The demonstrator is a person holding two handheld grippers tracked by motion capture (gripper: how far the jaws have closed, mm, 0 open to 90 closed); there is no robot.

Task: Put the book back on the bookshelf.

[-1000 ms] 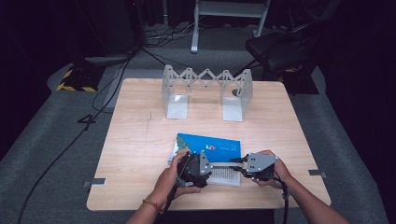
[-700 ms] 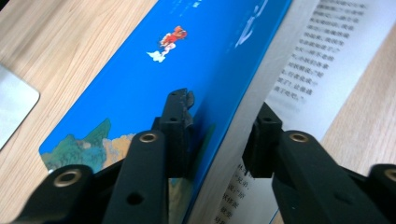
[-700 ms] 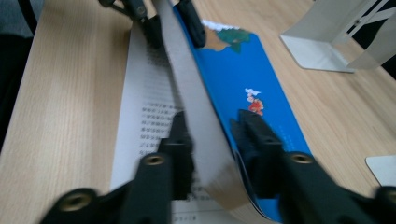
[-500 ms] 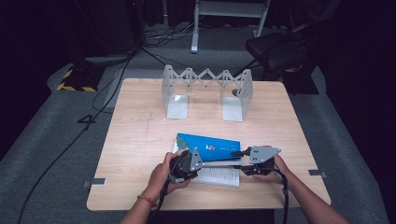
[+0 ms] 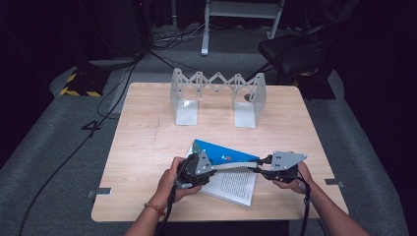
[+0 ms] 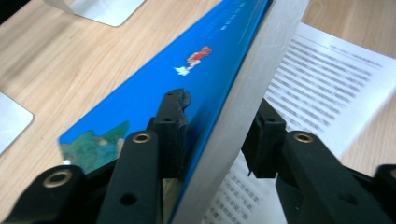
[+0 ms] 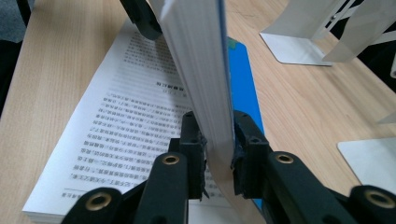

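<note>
An open book [image 5: 231,178] lies near the front edge of the counter [image 5: 142,147], between the two hands. Its blue cover [image 6: 187,88] and a thick block of pages stand lifted off the printed page [image 7: 135,121] below. The right tongs [image 7: 218,154] pinch that block's edge, both pads pressed on it. The left tongs [image 6: 219,135] straddle cover and pages and have just been opening; whether the far pad touches is hidden behind the paper. The print is blurred. An expanding metal bookend rack [image 5: 216,96] stands farther back, cut off in both gripper views.
</note>
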